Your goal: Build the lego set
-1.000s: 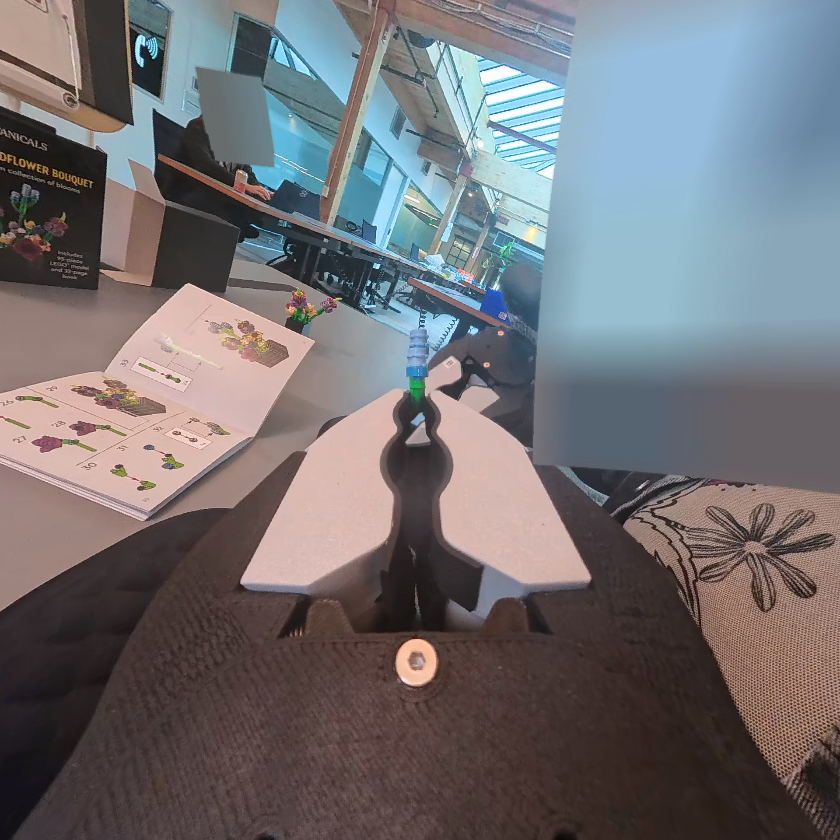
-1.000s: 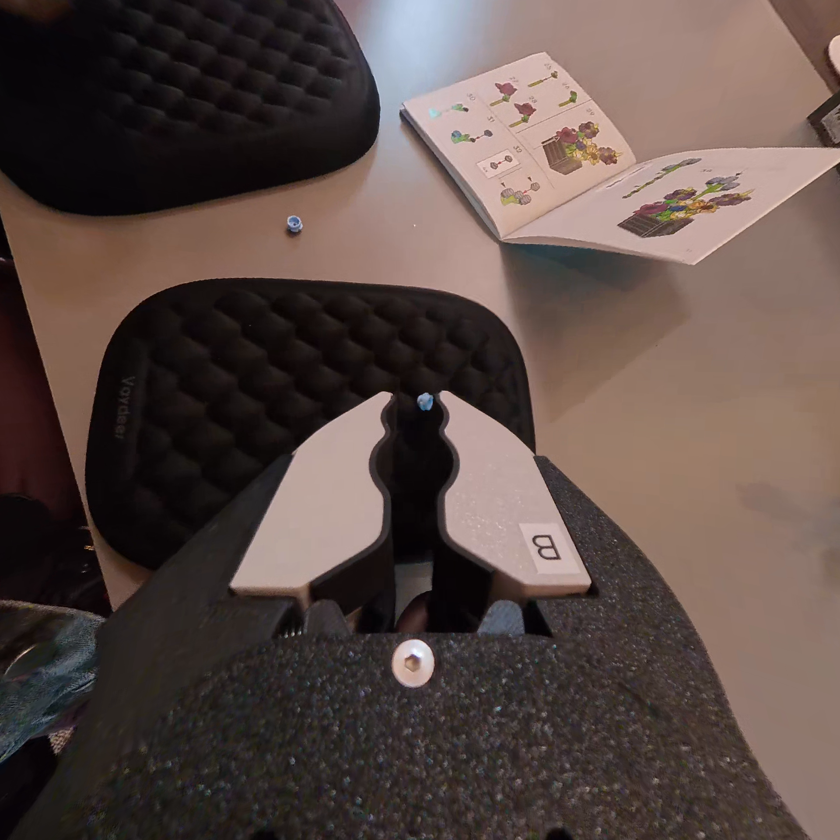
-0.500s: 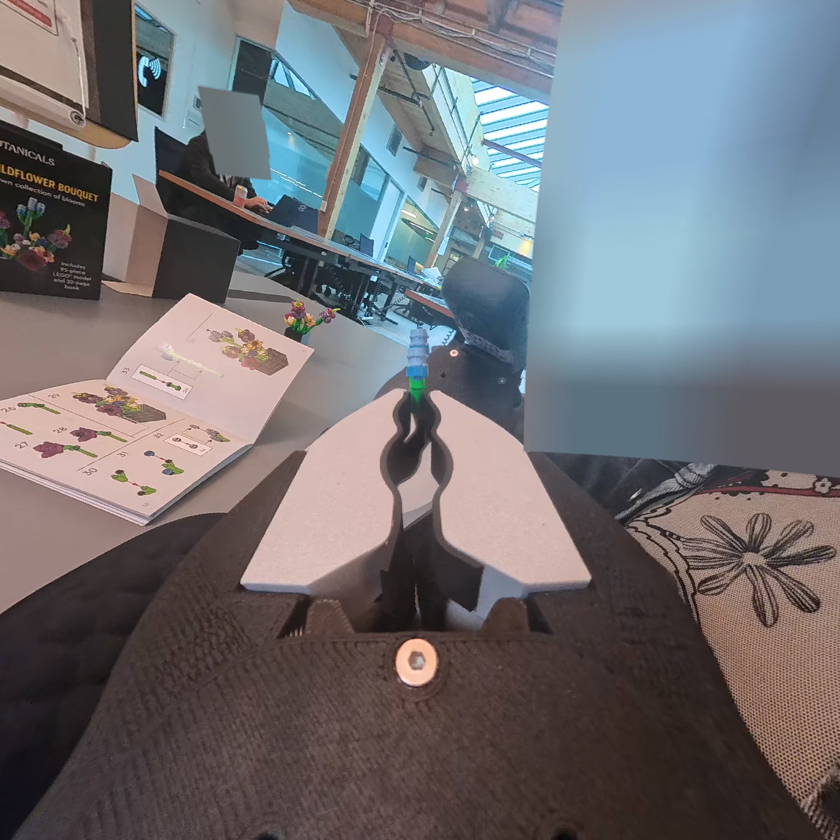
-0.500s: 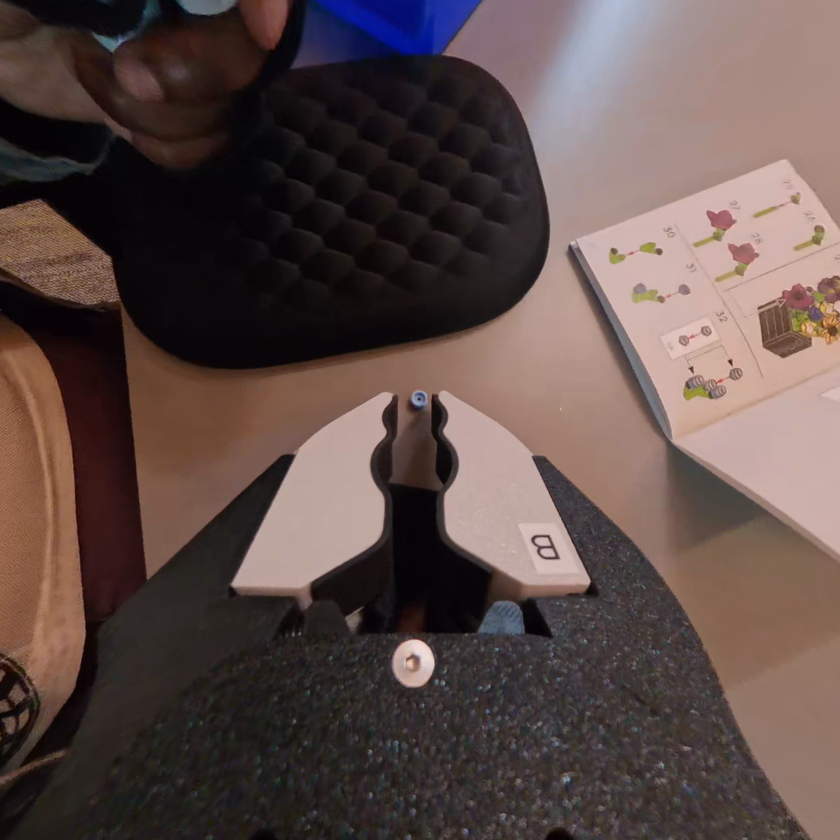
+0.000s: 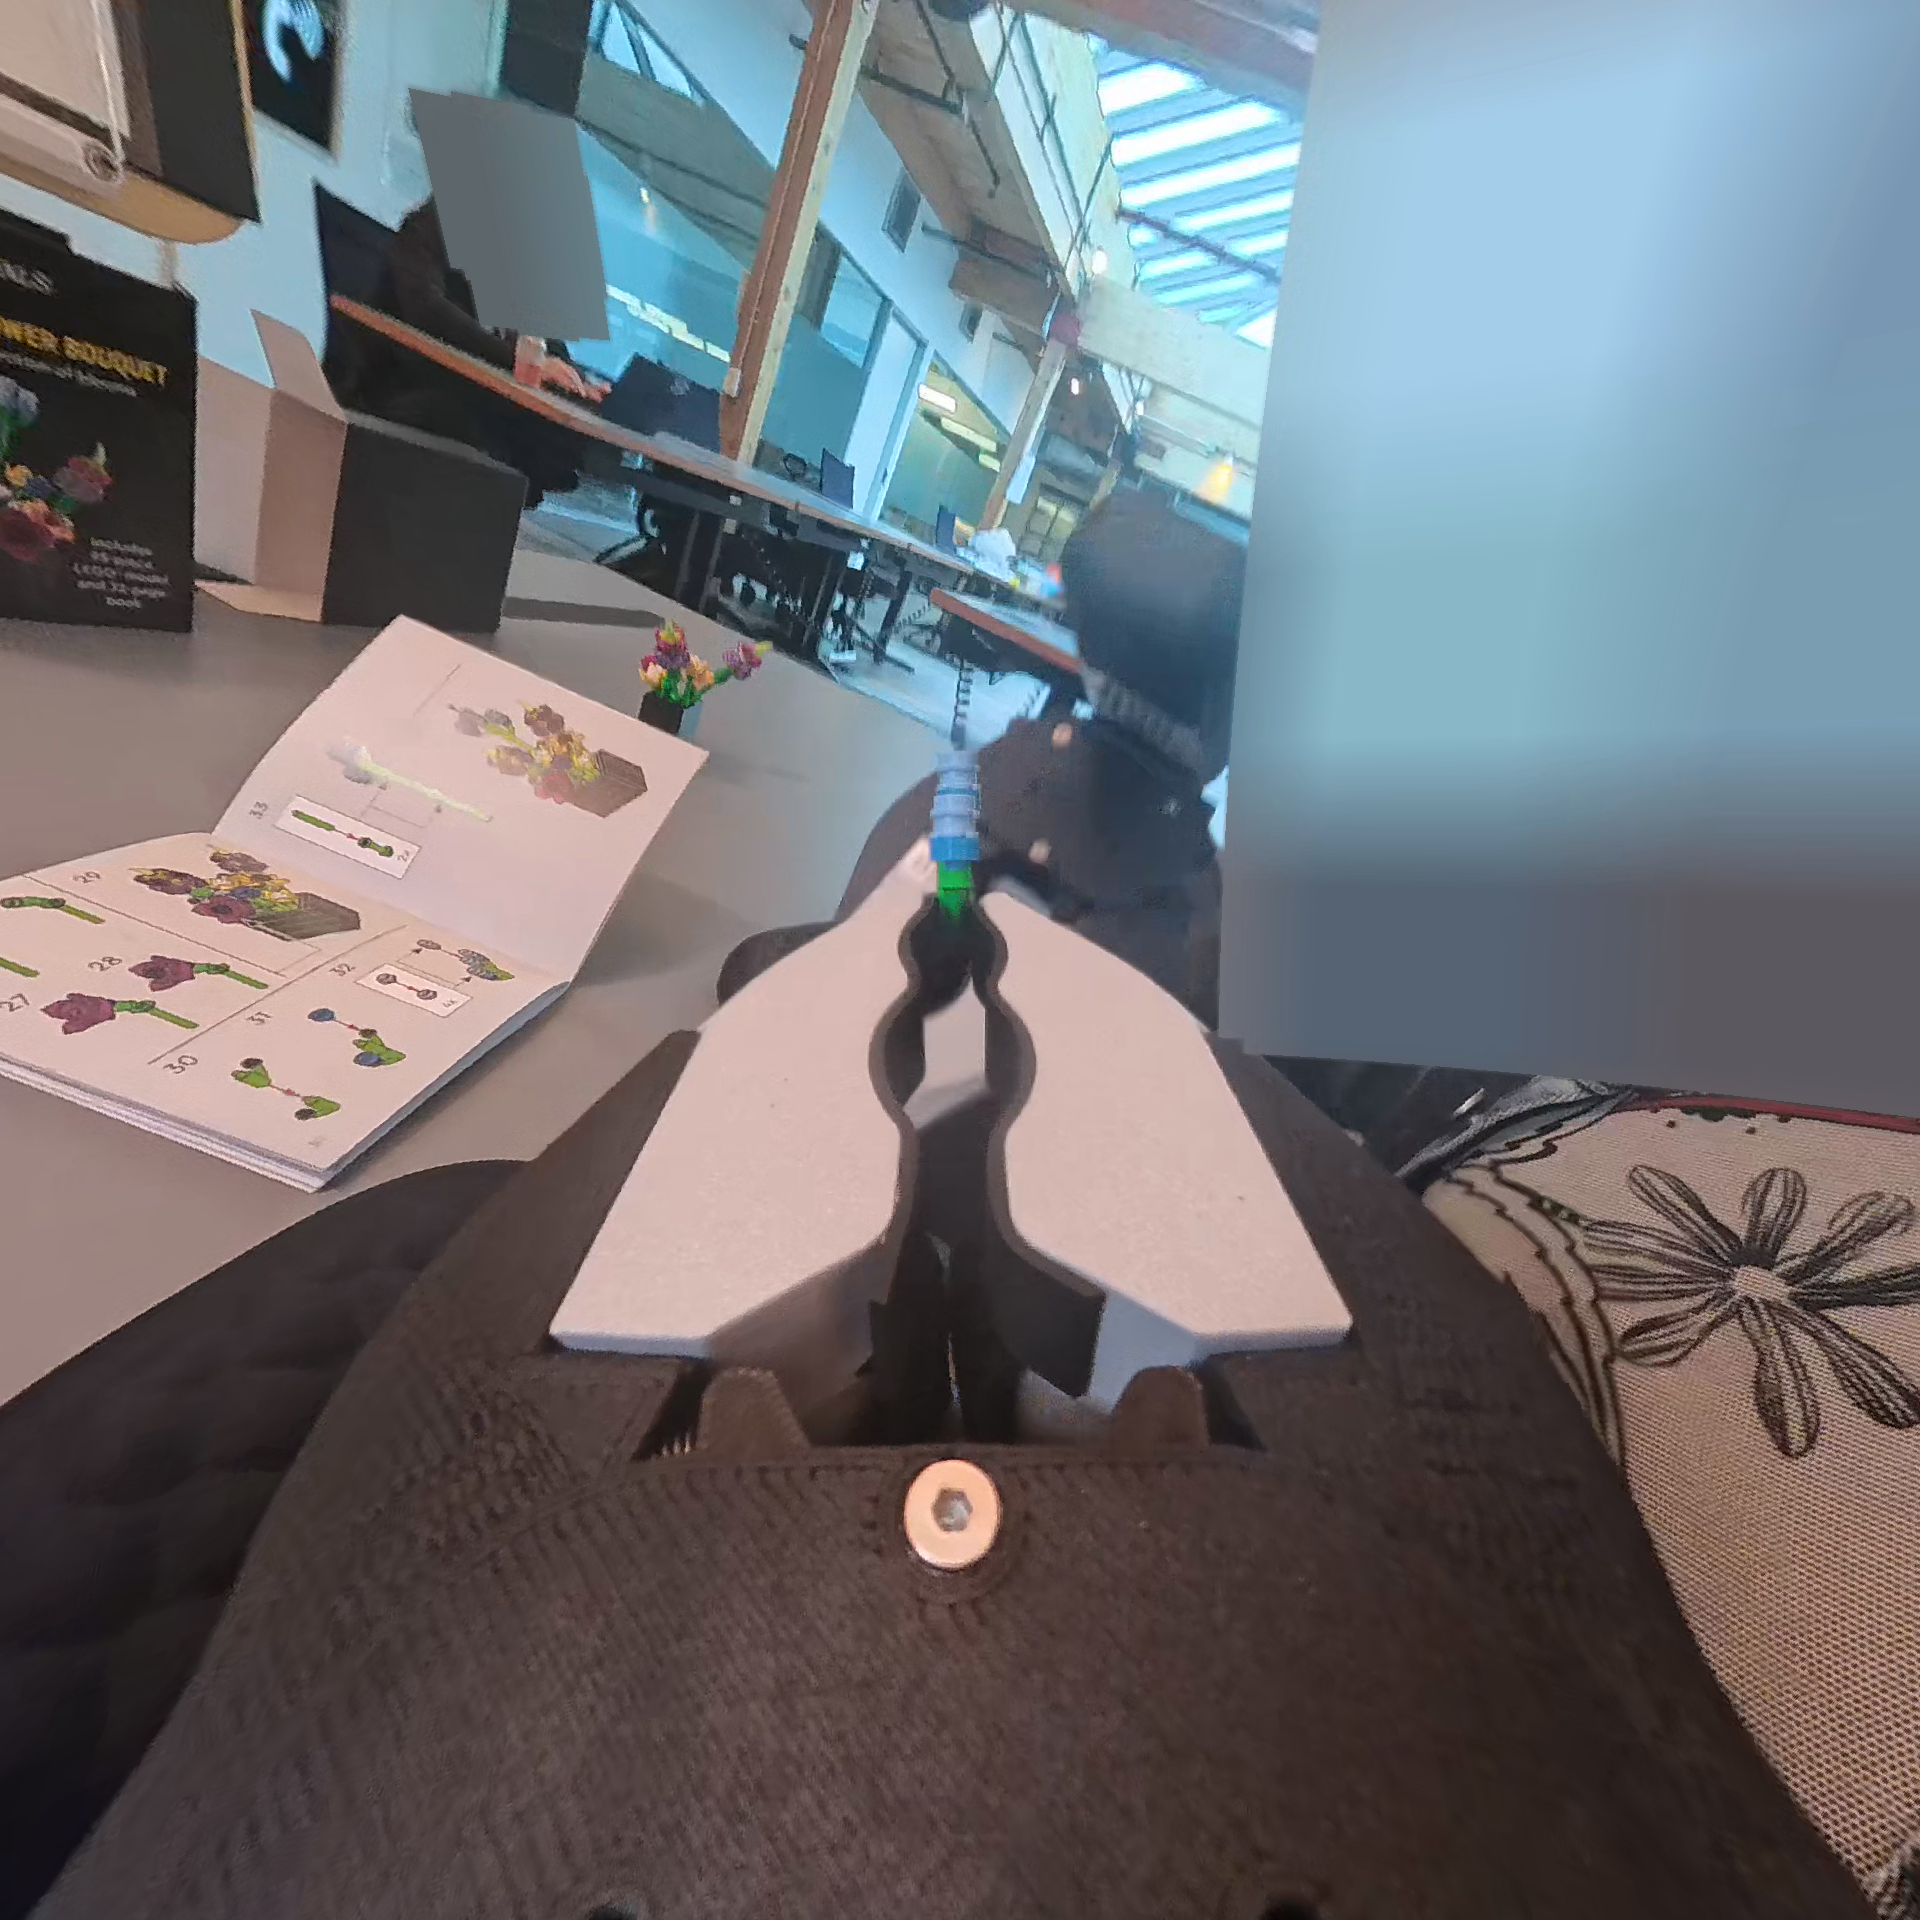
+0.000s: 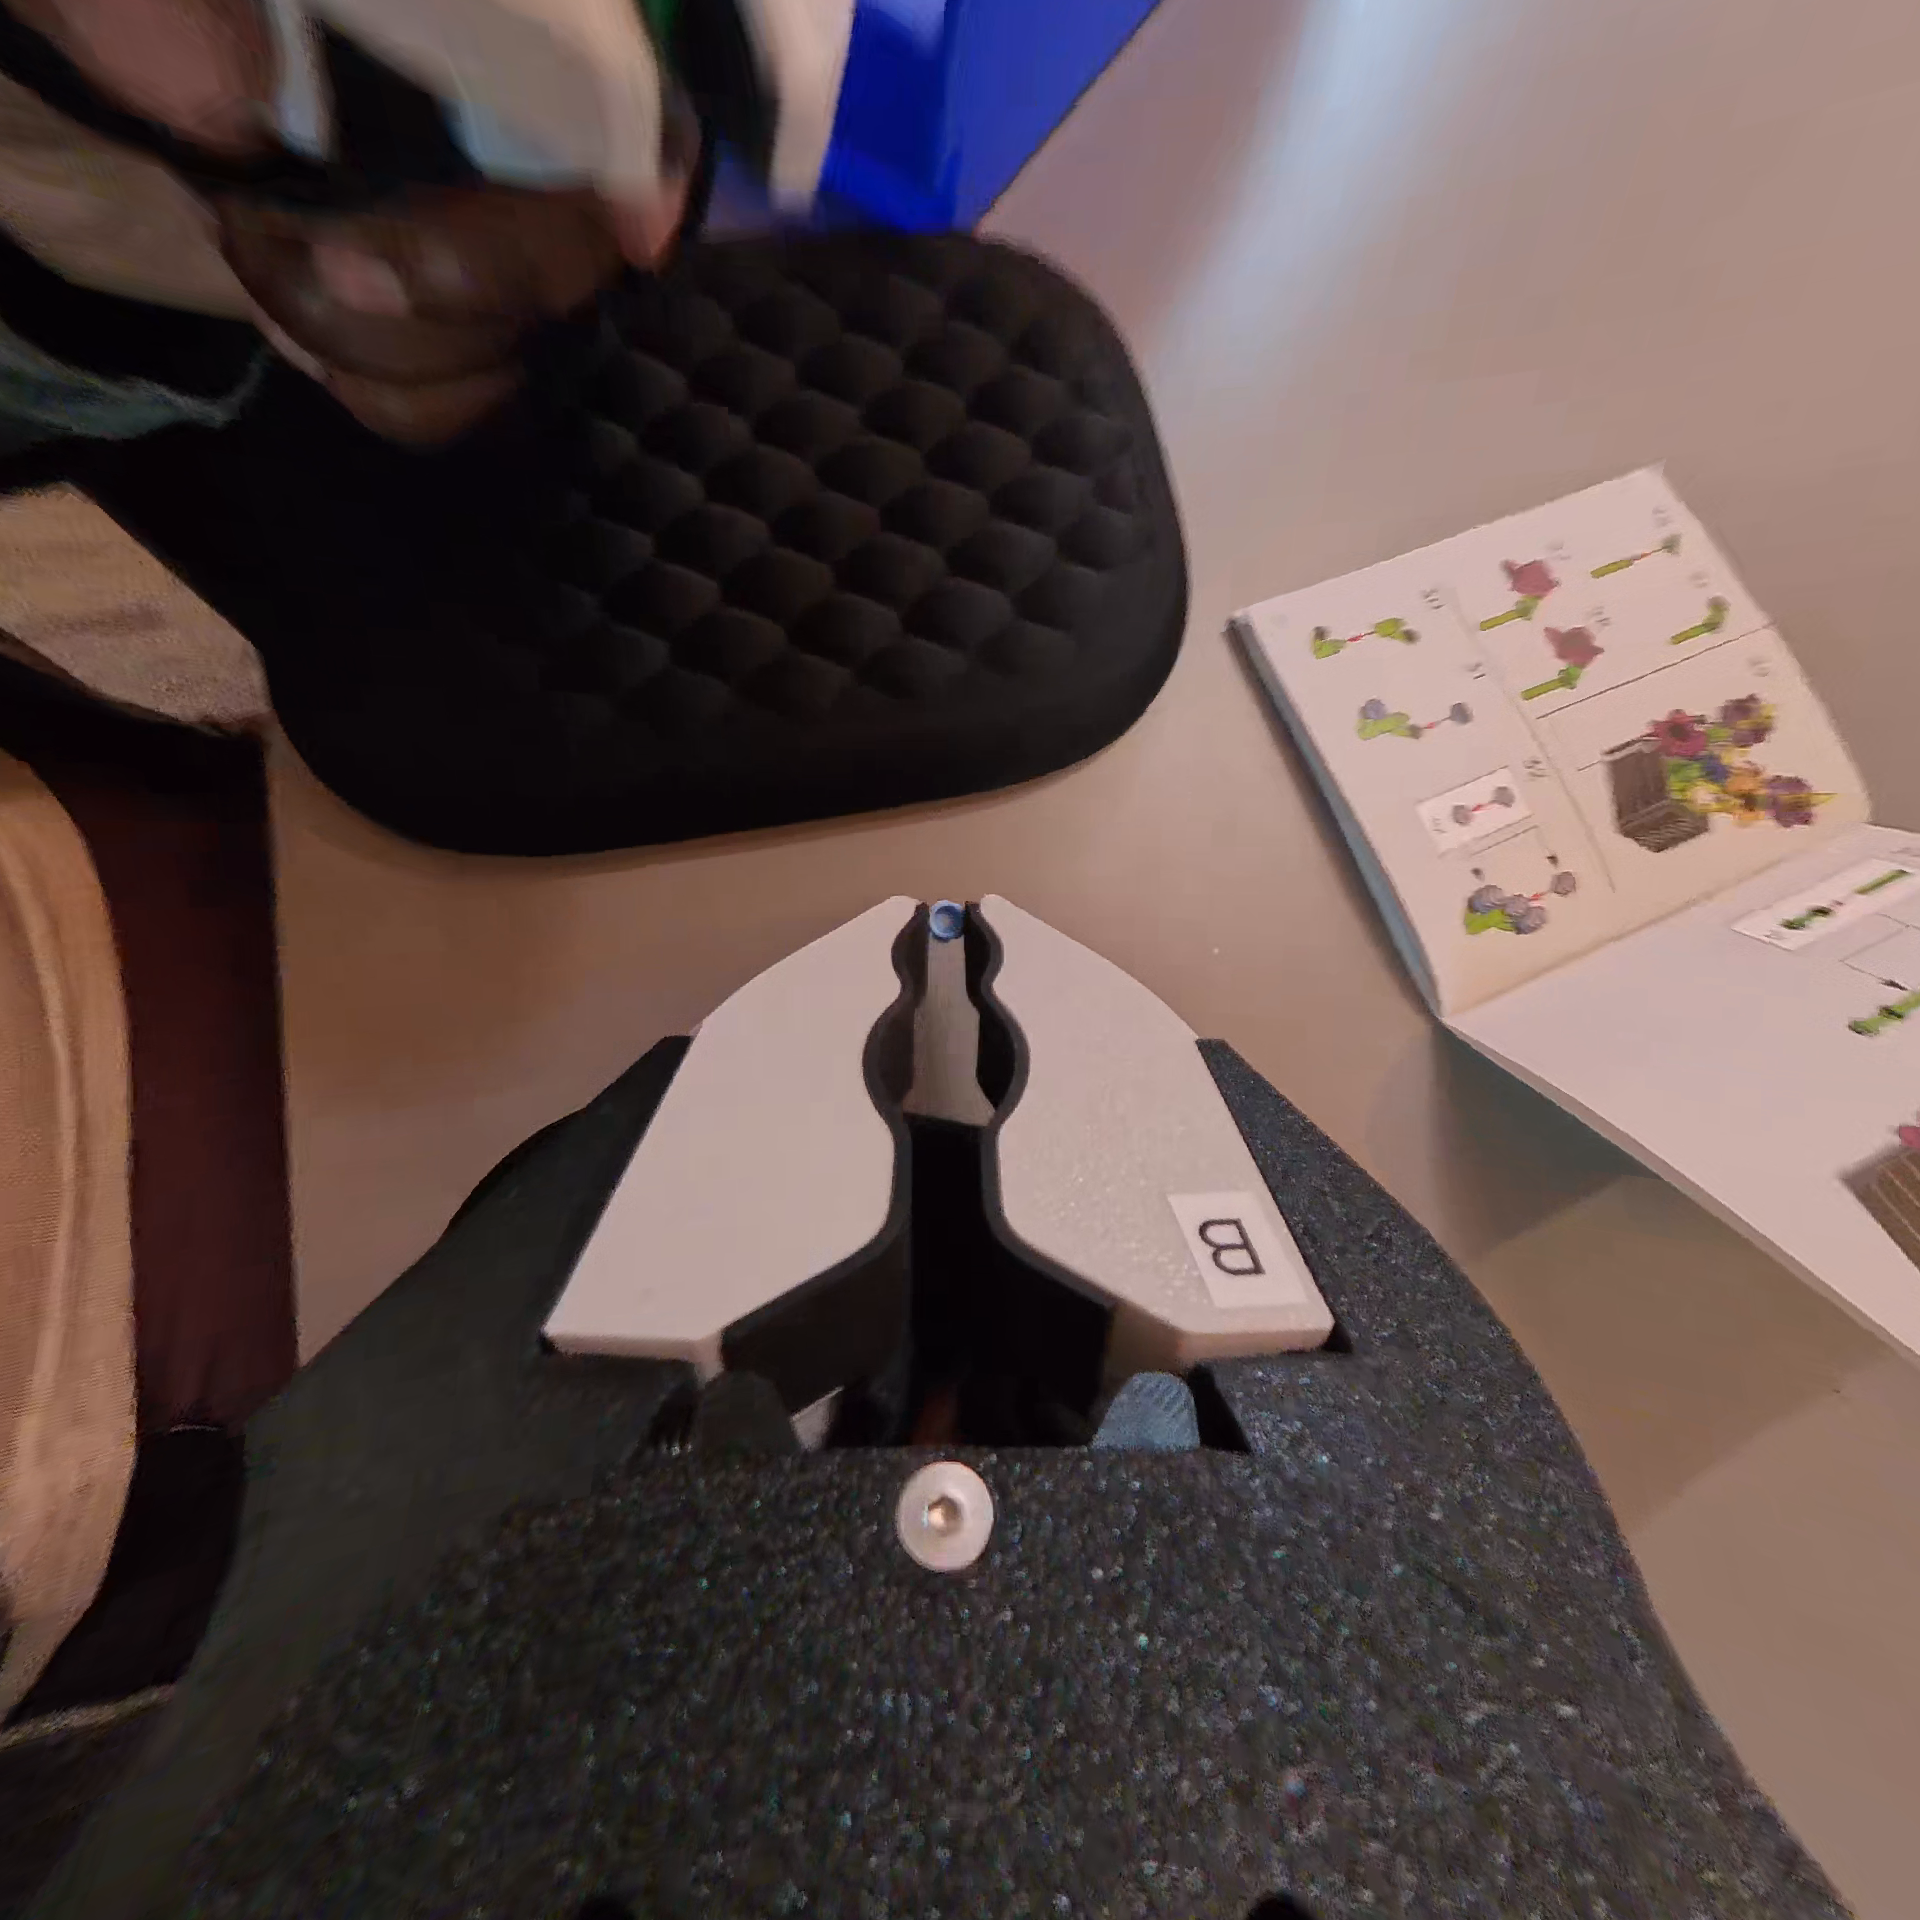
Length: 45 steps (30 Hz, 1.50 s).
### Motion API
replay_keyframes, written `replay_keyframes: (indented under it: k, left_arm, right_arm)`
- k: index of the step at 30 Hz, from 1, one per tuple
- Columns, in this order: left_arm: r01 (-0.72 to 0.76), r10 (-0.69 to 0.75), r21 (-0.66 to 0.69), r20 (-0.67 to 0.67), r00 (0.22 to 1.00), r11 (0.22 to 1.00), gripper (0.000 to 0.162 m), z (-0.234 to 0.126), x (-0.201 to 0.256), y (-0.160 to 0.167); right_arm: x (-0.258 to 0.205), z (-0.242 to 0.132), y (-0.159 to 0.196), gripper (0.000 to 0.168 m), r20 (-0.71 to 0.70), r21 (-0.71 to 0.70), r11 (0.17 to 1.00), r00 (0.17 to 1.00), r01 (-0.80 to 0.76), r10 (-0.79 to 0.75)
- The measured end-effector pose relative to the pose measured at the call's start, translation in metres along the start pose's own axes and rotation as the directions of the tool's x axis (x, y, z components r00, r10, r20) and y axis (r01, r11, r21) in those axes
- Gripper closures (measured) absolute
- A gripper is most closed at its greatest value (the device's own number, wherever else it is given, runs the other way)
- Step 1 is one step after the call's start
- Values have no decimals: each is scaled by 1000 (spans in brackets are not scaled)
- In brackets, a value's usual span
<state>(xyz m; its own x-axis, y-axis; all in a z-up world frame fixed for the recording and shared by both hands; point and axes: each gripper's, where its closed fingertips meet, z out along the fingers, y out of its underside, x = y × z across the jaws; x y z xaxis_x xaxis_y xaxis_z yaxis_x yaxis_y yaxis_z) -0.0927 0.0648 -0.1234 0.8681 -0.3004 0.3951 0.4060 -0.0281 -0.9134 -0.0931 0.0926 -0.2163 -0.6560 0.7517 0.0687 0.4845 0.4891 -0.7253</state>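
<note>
the left claw is pinching the green base of a small lego stem, which is sticking up past the tips with a stack of pale blue and white round pieces on top. behind it, farther off, the other gripper's black body is showing dark and blurred. to the left an instruction booklet is lying open on the grey bench, and beyond its far edge a tiny finished flower model is standing in a dark pot. a black set box is standing upright at the far left with an open cardboard box just beside it.

the right claw is pinching a small blue round piece right at its tips, held above the bare bench. ahead of it a black dimpled pad is lying on the bench, and over the pad's far left corner a hand is appearing, blurred. the booklet is lying open to the right, well apart from the pad. a blue bin is sitting at the top edge.
</note>
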Motion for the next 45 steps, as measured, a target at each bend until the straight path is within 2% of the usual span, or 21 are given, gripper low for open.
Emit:
replay_keyframes:
  k: [4, 6, 8, 11, 16, 21, 45]
  left_arm:
    - [-134, 130, -111, -36, 991, 985, 157, 19, 5, 8]
    - [-214, 205, -159, -74, 976, 964, 157, 28, 8, 15]
    - [-275, 258, -178, -113, 960, 945, 156, 36, 13, 21]
    - [-309, 278, -218, -163, 947, 926, 156, 43, 20, 30]
    - [-285, 242, -262, -183, 953, 922, 156, 46, 23, 37]
    - [-327, 287, -278, -174, 942, 903, 156, 47, 23, 42]
    - [-353, 312, -290, -178, 933, 890, 157, 47, 24, 46]
  right_arm:
    - [11, -63, -36, 162, 56, 312, 944, 994, -108, 95]
    - [10, -100, -54, 162, 90, 466, 879, 993, -105, 71]
    - [5, -120, -63, 163, 89, 530, 845, 996, -67, 23]
    - [-4, -116, -59, 162, 71, 481, 877, 997, -2, -36]
    - [-16, -98, -54, 163, 162, 418, 904, 987, -88, 21]
    - [-17, -90, -45, 163, 147, 374, 925, 989, -71, 16]
    - [-20, -85, -41, 162, 182, 348, 934, 983, -81, 17]
